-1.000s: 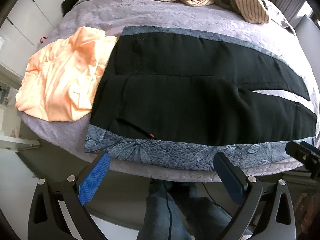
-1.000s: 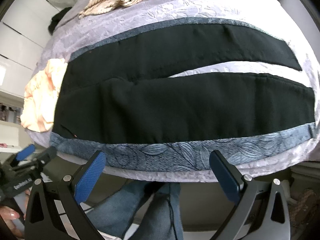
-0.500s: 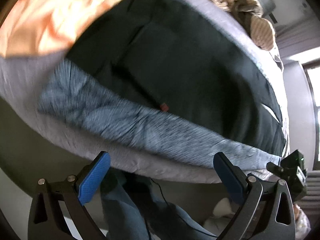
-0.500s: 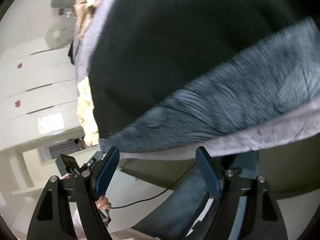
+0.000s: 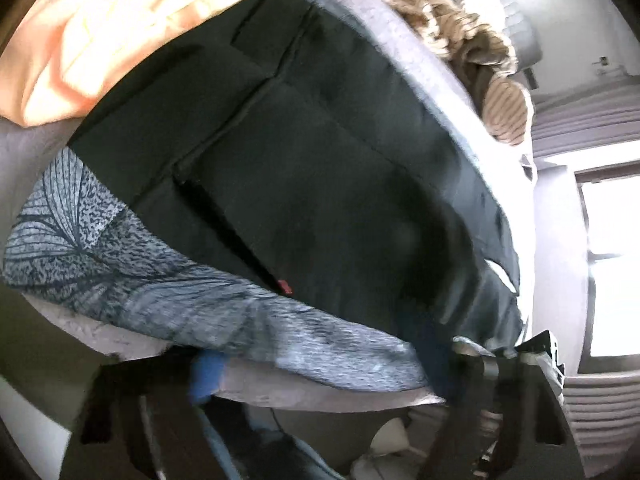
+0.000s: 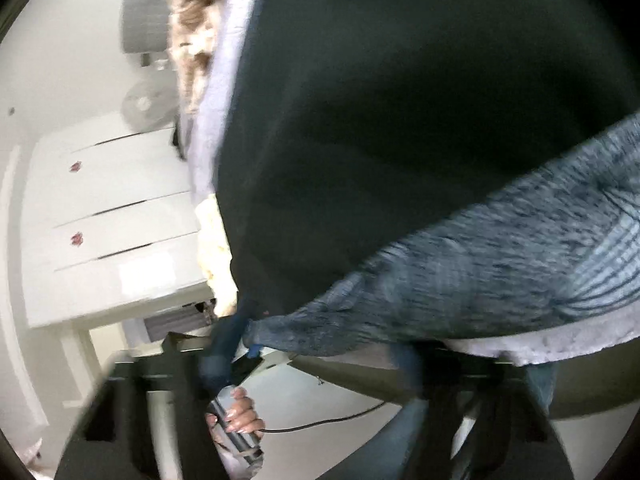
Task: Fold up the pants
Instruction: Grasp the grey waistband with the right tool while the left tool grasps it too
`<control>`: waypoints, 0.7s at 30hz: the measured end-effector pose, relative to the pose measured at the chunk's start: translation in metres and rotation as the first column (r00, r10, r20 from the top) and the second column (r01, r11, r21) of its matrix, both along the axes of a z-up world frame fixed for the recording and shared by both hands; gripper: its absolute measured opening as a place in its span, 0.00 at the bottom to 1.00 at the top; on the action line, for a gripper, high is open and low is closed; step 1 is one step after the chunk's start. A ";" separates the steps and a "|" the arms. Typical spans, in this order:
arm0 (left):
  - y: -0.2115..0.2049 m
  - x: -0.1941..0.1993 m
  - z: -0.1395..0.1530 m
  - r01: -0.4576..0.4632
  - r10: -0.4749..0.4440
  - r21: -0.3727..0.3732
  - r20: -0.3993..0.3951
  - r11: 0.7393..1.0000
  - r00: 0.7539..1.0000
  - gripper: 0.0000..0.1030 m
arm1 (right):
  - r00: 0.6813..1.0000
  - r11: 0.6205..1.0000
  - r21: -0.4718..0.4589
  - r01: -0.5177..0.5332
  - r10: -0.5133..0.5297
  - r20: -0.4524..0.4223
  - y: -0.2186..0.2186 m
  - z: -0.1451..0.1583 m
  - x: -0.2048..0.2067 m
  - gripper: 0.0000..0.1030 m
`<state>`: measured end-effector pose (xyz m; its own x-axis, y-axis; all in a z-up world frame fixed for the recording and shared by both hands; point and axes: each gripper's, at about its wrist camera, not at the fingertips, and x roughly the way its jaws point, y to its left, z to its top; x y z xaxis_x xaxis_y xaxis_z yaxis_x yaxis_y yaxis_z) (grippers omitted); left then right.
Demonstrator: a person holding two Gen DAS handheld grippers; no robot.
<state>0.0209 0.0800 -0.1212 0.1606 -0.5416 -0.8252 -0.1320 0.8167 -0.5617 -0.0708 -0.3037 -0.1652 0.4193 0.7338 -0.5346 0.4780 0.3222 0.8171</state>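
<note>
Here the black pants [image 5: 320, 168] lie spread flat on the bed [image 5: 360, 40], on a blue-grey leaf-patterned cloth [image 5: 120, 264] that runs along the near edge of the mattress. Both claws are at that near edge and both are closing. The left claw [image 5: 320, 360] has the patterned cloth's edge between its blurred blue fingers [image 5: 206, 372], near the waist end of the pants; the right claw [image 6: 320, 356] is at the same edge, its left finger [image 6: 224, 344] against the corner of the patterned cloth. Whether either pair of pads already presses on fabric, or which layer, I cannot tell through the blur. To do this step well, I judge that each claw should take the black hem itself and not only the cloth beneath, bite deep enough that the fabric cannot slip, and keep the two grips level so the near leg carries over onto the far one without a twist. Counted: one pair of pants, one patterned cloth, one orange garment [image 5: 100, 32] beside the waist, one striped heap [image 5: 460, 32] at the far side, two claws.
</note>
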 end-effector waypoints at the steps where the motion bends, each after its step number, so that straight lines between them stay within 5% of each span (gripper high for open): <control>1: 0.000 0.001 -0.002 0.006 -0.006 0.014 -0.017 1.000 1.000 0.37 | 1.000 1.000 -0.006 0.009 -0.009 -0.029 -0.001 -0.006 0.000 0.12; 3: -0.001 0.002 -0.005 0.019 -0.017 0.049 -0.038 0.999 0.999 0.28 | 0.999 0.999 -0.007 0.031 -0.031 -0.033 -0.004 -0.006 -0.004 0.08; 9: 0.002 0.024 0.052 0.014 -0.016 0.023 0.085 1.000 0.996 0.28 | 0.992 0.999 -0.049 0.019 -0.013 0.125 -0.010 0.050 0.017 0.08; 17: -0.025 0.144 0.097 0.046 -0.058 0.048 0.295 0.998 0.954 0.31 | 0.949 0.985 -0.172 -0.022 0.075 0.305 -0.038 0.122 0.131 0.08; 19: -0.033 0.183 0.091 0.025 -0.065 0.121 0.336 0.992 0.940 0.67 | 0.947 0.975 -0.219 -0.032 0.100 0.305 -0.044 0.123 0.172 0.08; 21: -0.031 0.211 0.080 -0.021 -0.050 0.187 0.369 0.982 0.928 0.80 | 0.953 0.968 -0.246 -0.039 0.110 0.282 -0.055 0.113 0.207 0.08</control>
<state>0.2315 0.0487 -0.0414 0.4672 -0.3902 -0.7934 0.0687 0.9106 -0.4074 0.1364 -0.3583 -0.0525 0.5319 0.6369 -0.5580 0.1974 0.5475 0.8132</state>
